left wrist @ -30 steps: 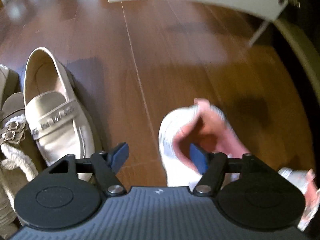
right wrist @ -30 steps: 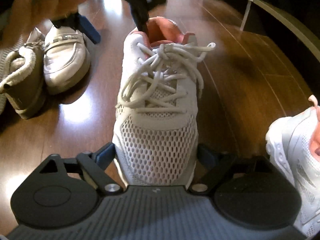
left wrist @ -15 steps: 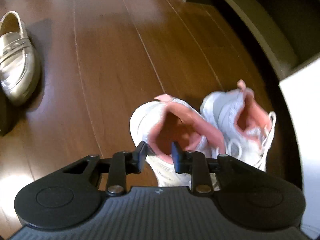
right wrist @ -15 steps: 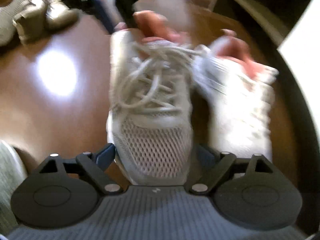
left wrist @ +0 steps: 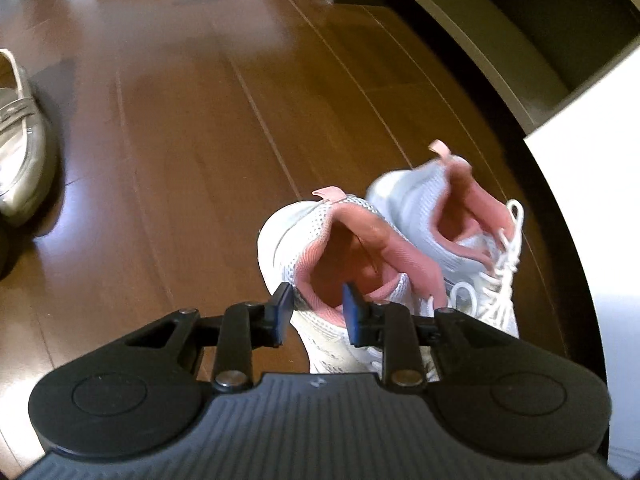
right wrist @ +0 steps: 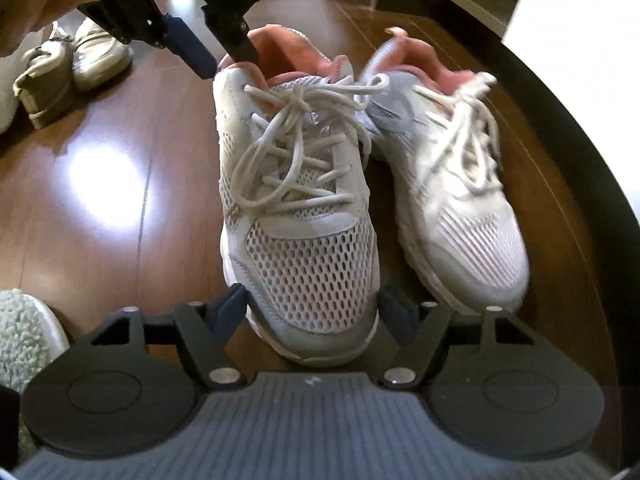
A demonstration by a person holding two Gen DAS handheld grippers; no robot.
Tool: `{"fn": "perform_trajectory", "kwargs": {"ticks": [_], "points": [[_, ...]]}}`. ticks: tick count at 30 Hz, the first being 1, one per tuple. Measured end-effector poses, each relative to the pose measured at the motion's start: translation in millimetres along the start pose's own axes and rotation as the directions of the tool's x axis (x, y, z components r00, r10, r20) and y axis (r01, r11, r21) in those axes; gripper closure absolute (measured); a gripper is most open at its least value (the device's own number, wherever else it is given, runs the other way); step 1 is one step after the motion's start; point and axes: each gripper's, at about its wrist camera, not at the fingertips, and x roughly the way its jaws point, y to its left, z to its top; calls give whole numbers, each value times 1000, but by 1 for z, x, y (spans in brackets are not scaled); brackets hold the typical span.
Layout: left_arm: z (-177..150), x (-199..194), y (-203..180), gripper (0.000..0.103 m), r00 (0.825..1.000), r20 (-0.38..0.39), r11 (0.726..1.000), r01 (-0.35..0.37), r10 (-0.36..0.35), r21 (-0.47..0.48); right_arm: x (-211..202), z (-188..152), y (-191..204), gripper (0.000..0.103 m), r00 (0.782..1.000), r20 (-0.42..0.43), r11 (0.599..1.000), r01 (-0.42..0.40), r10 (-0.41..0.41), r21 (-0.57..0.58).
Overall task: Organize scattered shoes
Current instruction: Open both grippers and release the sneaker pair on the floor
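Note:
Two white mesh sneakers with pink lining stand side by side on the wood floor. My left gripper [left wrist: 314,312] straddles the collar of the left sneaker [left wrist: 320,240], one finger inside, one outside; the jaws stand slightly parted. It also shows in the right wrist view [right wrist: 224,60]. My right gripper [right wrist: 312,312] holds the toe of that same sneaker [right wrist: 296,200] between its fingers. The second sneaker [right wrist: 452,176] sits just right of it and also shows in the left wrist view [left wrist: 452,216].
A beige loafer [left wrist: 20,160] lies at the left; with a rope-trimmed shoe [right wrist: 44,80] beside it. A fuzzy green slipper [right wrist: 24,340] is at the near left. A white cabinet panel [left wrist: 592,200] and a dark shelf opening [left wrist: 520,20] stand on the right.
Both grippers carried the sneaker right and set it beside its mate. The left gripper closed on the collar, then its jaws widened a little.

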Motion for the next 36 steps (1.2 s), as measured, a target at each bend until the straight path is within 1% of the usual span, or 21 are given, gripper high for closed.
{"fn": "perform_trajectory", "kwargs": {"ticks": [2, 5, 6, 7, 9, 10, 11, 12, 13, 14, 16, 18, 19, 21, 23, 25, 27, 29, 32, 34, 36], "points": [[-1, -2, -3, 71, 1000, 3, 1000, 11, -11, 3, -2, 0, -2, 34, 1000, 1, 1000, 3, -3, -5], [0, -1, -7, 69, 1000, 5, 1000, 3, -4, 13, -1, 2, -5, 33, 1000, 2, 1000, 7, -7, -13], [0, -1, -8, 65, 1000, 4, 1000, 5, -5, 15, -1, 2, -5, 33, 1000, -3, 1000, 12, -12, -10], [1, -2, -8, 58, 1000, -2, 1000, 16, -16, 18, -1, 3, -5, 33, 1000, -8, 1000, 18, -18, -5], [0, -11, -6, 57, 999, -9, 999, 51, -51, 6, -9, 7, -5, 33, 1000, -11, 1000, 30, -30, -3], [-1, -18, -3, 56, 998, -1, 998, 67, -67, -1, -14, 9, -4, 29, 999, -11, 999, 36, -36, -3], [-2, -32, 2, 52, 996, 19, 996, 87, -87, -11, -18, 12, -4, 23, 999, -12, 999, 41, -41, -3], [-4, -45, 9, 50, 995, 46, 996, 93, -92, -16, -26, 14, -6, 21, 999, 3, 999, 42, -42, 15], [-7, -59, 18, 46, 994, 81, 997, 81, -79, -19, -33, 17, -8, 21, 999, 17, 999, 35, -35, 38], [-12, -73, 29, 40, 991, 119, 998, 55, -52, -20, -39, 21, -9, 21, 999, 29, 998, 26, -28, 61], [-25, -94, 56, 38, 986, 162, 999, -37, 43, -40, -50, 29, -9, 21, 999, 37, 993, -18, 14, 120], [-36, -104, 85, 39, 976, 148, 986, -146, 157, -85, -51, 37, 0, 21, 998, 22, 990, -54, 52, 127], [-38, -106, 93, 40, 973, 129, 978, -181, 194, -105, -52, 43, 10, 21, 997, 20, 991, -74, 72, 112], [-53, -125, 130, 40, 957, 72, 947, -265, 282, -182, -55, 56, 33, 21, 994, 20, 991, -108, 107, 76], [-63, -141, 145, 40, 947, 72, 933, -294, 314, -206, -58, 68, 51, 21, 990, 24, 989, -140, 139, 50], [-80, -167, 167, 40, 920, 62, 900, -363, 388, -242, -65, 95, 82, 21, 981, 46, 981, -190, 188, 38], [-91, -190, 184, 40, 906, 54, 877, -389, 420, -282, -74, 113, 103, 21, 980, 56, 980, -192, 190, 42], [-96, -211, 195, 40, 910, 67, 881, -374, 409, -290, -85, 124, 115, 21, 982, 75, 982, -177, 172, 60], [-100, -228, 191, 40, 919, 116, 905, -340, 378, -254, -102, 130, 122, 21, 983, 104, 984, -158, 149, 82], [-100, -231, 181, 40, 928, 143, 927, -312, 345, -210, -120, 124, 115, 21, 987, 121, 987, -115, 102, 110], [-97, -231, 162, 40, 941, 174, 954, -269, 290, -133, -136, 114, 101, 21, 991, 126, 985, -65, 45, 159]]}}
